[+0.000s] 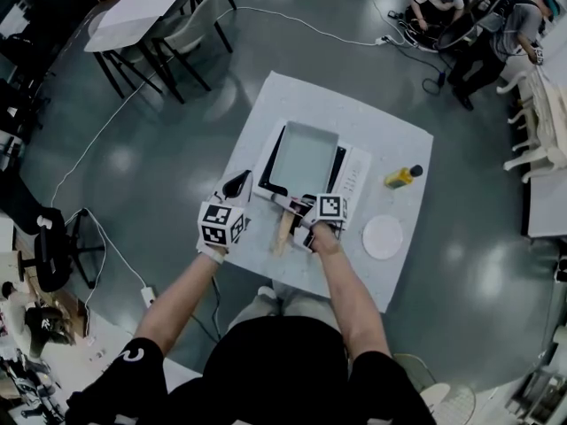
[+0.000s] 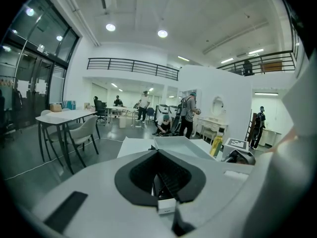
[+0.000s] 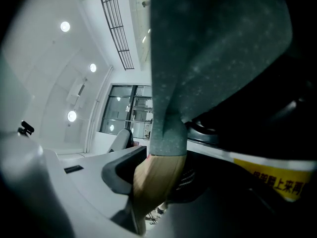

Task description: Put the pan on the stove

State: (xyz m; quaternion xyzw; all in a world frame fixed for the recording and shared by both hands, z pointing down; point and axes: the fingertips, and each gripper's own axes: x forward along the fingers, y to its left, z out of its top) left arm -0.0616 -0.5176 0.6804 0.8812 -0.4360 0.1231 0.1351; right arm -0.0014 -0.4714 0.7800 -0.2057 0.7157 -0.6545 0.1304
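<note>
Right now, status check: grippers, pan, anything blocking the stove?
Left gripper shut, empty, beside the stove. Right gripper shut on pan handle; pan over stove, contact unclear. Yellow bottle and white plate sit clear.

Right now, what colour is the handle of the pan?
The handle is light brown, like wood; the right gripper view shows it best.

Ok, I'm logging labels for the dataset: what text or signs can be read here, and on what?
Nothing can be quoted.
Yellow sticker on the stove: dark characters, too blurred to read.
Right marker cube and left marker cube: square patterns, no words.
Yellow bottle: any label too small to read.
</note>
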